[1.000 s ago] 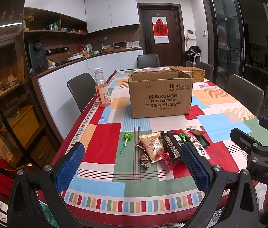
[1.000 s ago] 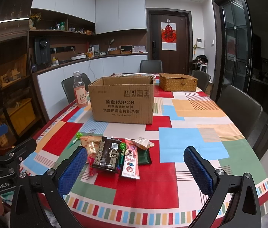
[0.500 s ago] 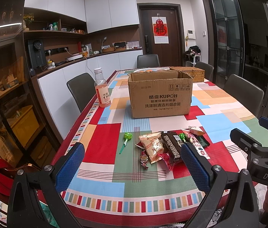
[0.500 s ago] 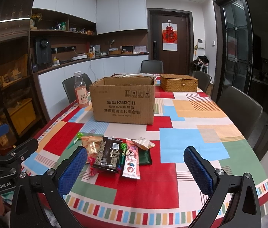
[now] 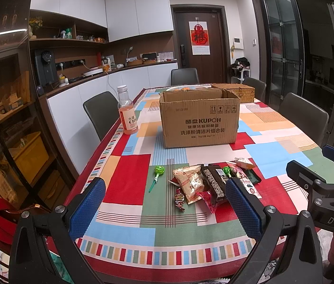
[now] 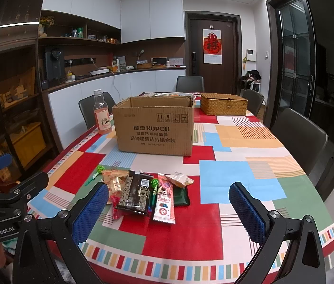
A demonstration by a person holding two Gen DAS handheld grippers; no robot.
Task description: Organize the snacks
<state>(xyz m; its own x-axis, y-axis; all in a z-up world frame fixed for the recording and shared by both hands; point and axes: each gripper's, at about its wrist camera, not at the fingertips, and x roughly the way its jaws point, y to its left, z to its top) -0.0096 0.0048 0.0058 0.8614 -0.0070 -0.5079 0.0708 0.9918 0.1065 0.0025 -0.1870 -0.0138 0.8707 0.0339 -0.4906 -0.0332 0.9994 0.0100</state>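
I have my left gripper (image 5: 164, 203) low in the bottom of its frame, jaws spread wide with nothing between them, hovering above the near edge of the table (image 5: 124, 234). My right gripper (image 6: 169, 209) sits the same way at the bottom of its own frame, jaws wide apart and empty.

The snacks (image 6: 143, 189) lie in a small pile on the checked tablecloth, just below the middle of the right wrist view. I can make out a dark bar packet (image 6: 135, 195), a pink wrapper (image 6: 164, 198) beside it and a tan bag (image 5: 189, 183) at the pile's left. A green lollipop (image 5: 157, 172) lies slightly apart, left of the pile.

Above the pile, in the frame's centre, stands an open cardboard box (image 5: 200, 120). A bottle (image 5: 127, 111) of pink drink stands left of it, and a wicker basket (image 6: 223, 104) sits upper right of it.
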